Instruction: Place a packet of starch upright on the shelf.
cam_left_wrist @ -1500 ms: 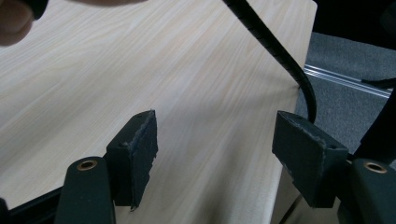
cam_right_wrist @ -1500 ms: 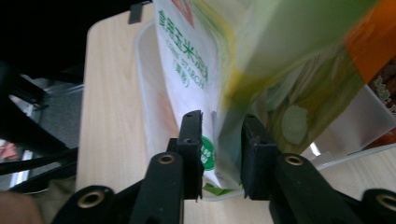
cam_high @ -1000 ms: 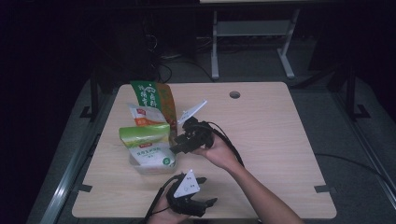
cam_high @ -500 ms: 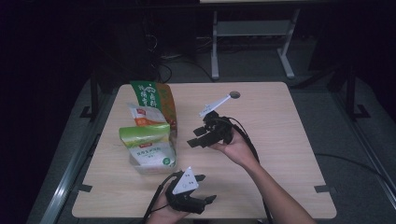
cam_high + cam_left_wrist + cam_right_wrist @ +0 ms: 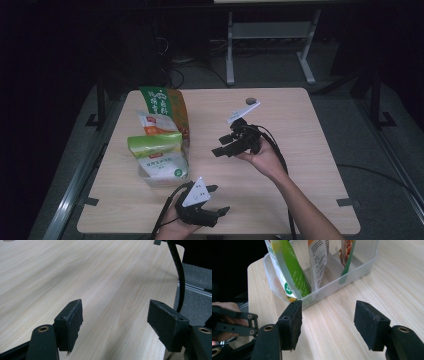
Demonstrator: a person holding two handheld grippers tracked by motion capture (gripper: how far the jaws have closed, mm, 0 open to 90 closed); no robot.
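The right tongs [image 5: 226, 148] are released, jaws just widened, with nothing between them. Ahead of their tips, near but apart, stands the clear rectangular plastic bin [image 5: 332, 286] on the light wooden desk [image 5: 300, 130], holding three upright pouches: a green-and-white pouch [image 5: 156, 150], a white-and-orange pouch [image 5: 154, 124] and a tall green-and-brown bag [image 5: 167, 102]. Bare desk lies between tongs and bin. The left tongs [image 5: 219, 200], released and empty, sit at the near edge, their black cable [image 5: 178, 277] trailing alongside.

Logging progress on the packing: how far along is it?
Three food pouches already stand in the clear bin. The right tool sits beside it, jaws just opened and empty; the left tool rests open. No loose pouches show on the table, so little looks left.
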